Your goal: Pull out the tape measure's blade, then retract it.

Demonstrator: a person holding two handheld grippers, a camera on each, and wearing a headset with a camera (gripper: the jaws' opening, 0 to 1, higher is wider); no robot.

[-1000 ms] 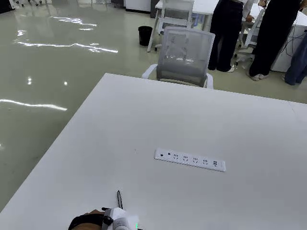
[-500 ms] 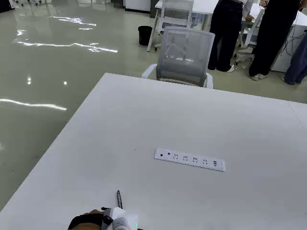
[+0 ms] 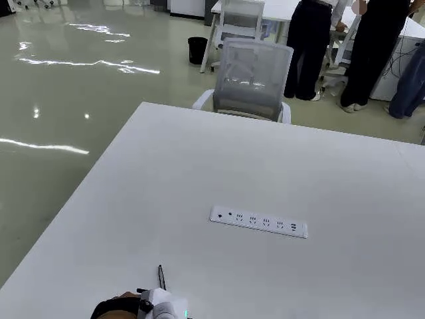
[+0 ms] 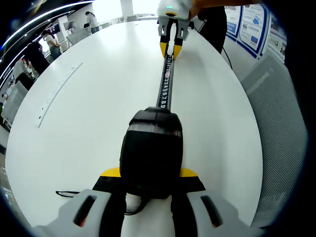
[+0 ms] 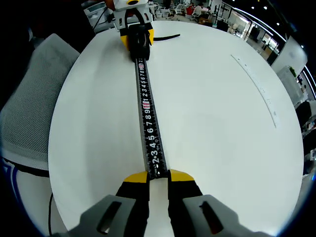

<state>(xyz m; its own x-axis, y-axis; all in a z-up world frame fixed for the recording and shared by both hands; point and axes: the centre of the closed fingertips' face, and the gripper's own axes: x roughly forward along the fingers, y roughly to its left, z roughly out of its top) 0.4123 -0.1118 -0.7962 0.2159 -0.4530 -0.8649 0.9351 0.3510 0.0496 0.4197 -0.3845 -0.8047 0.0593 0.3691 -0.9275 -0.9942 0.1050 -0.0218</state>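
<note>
The left gripper (image 4: 150, 173) is held low and level over the white table (image 3: 199, 166), jaws pointing along the near edge. The jaws are closed against both sides of the black tape measure case (image 4: 151, 148), with the yellow tips pressing its flanks. The case rests on the table surface.

The blade (image 5: 148, 113) is drawn out of the case and lies flat on the table in a straight line, numerals facing up. It spans the gap between the two grippers.

The right gripper (image 5: 157, 176) faces the left gripper from the opposite end, also low and level. Its jaws are nearly closed, and the yellow tips pinch the free end of the blade.

In the head view, a hand (image 3: 118, 308) behind the left gripper shows at the lower edge of the picture. A thin black lanyard (image 3: 161, 276) lies on the table just beside that gripper. A white power strip (image 3: 259, 221) lies well apart from the blade, toward the middle of the table.
</note>
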